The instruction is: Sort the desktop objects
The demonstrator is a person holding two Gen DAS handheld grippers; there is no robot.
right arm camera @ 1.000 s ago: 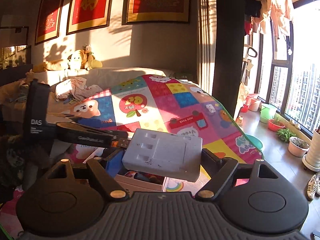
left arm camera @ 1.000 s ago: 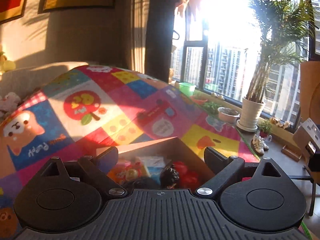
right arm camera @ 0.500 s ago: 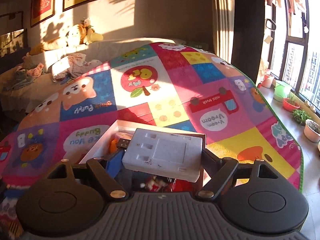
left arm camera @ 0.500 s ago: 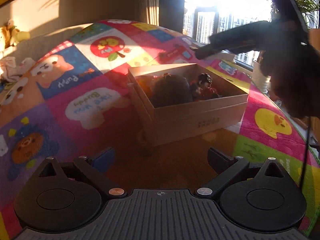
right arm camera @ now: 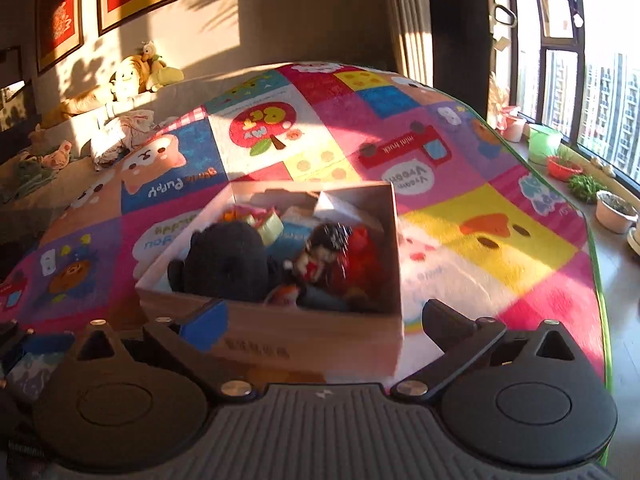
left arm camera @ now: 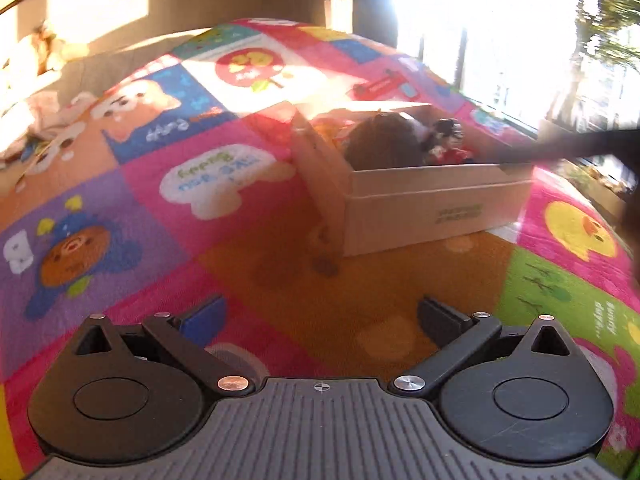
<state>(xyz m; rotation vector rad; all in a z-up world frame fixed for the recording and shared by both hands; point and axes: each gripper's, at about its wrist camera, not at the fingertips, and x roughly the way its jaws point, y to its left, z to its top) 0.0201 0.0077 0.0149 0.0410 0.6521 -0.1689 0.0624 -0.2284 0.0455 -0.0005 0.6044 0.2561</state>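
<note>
Cardboard box sits on the patchwork play mat, packed with toys (a black plush, a red doll). Left gripper and right gripper both gape apart, holding nothing.

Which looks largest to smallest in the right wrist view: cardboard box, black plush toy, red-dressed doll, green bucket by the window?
1. cardboard box
2. black plush toy
3. red-dressed doll
4. green bucket

The bucket stands much farther away, so its last place is uncertain.
</note>
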